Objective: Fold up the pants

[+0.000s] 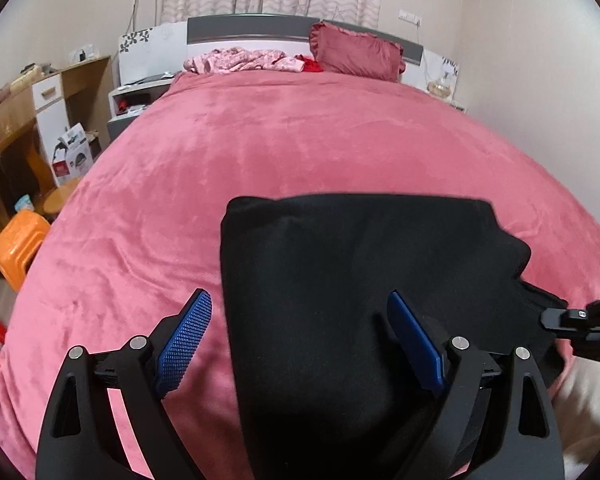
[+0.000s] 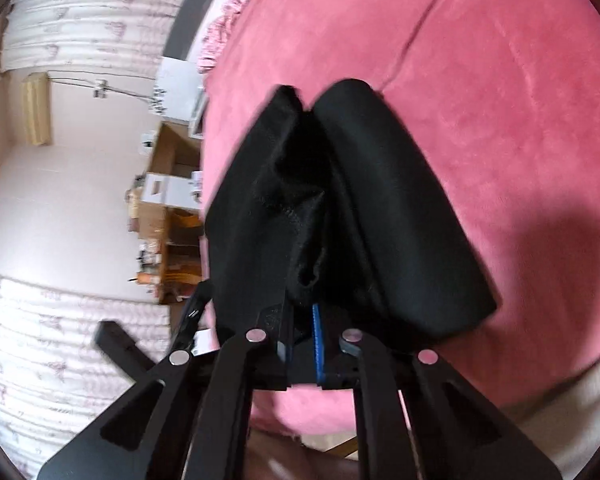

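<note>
The black pants lie folded on the pink blanket at the bed's near edge, their folds lost in the dark cloth. The left gripper stands wide over their left edge. At three o'clock the right gripper is clamped on a bunched corner, its fingertips buried in fabric.

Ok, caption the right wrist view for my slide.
Right gripper clamps a bunched edge of the folded black fabric pants above the pink plush bedspread.
</note>
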The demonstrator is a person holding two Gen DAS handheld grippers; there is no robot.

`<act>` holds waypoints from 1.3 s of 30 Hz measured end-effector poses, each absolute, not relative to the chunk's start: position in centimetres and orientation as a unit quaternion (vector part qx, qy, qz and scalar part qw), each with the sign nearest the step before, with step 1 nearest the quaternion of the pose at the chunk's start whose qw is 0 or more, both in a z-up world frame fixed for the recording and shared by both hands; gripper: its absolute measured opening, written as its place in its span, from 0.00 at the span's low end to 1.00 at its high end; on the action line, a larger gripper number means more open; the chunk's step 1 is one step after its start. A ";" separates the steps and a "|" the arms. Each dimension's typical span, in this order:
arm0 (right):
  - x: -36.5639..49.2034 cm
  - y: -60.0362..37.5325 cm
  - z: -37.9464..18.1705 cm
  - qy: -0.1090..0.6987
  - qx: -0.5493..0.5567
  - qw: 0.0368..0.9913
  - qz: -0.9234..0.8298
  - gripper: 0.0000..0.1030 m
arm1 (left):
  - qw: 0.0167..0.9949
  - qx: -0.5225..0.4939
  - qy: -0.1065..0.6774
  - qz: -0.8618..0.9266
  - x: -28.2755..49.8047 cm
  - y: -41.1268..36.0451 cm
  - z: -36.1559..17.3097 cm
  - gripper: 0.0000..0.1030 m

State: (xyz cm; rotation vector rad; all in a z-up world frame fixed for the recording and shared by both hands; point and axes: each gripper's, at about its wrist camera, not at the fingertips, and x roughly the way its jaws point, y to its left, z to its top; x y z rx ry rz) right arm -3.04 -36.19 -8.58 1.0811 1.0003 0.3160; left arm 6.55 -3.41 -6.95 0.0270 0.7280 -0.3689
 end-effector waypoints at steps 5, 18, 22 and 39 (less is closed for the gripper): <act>-6.4 -36.6 -7.6 0.464 0.476 0.735 0.132 0.06 | 0.910 0.028 0.366 -0.192 6.6 -4.3 -7.7 0.86; -3.6 -31.9 -0.4 0.412 0.191 0.885 0.104 0.20 | 0.905 0.008 0.377 -0.196 6.1 -3.2 -7.5 0.86; 0.2 -29.0 -1.8 0.435 0.165 0.875 0.135 0.19 | 0.903 0.092 0.374 -0.192 6.0 -6.3 -8.2 0.86; 0.6 -32.9 -7.4 0.469 0.270 0.835 0.100 0.86 | 0.861 -0.083 0.452 -0.218 9.5 2.0 -10.0 0.92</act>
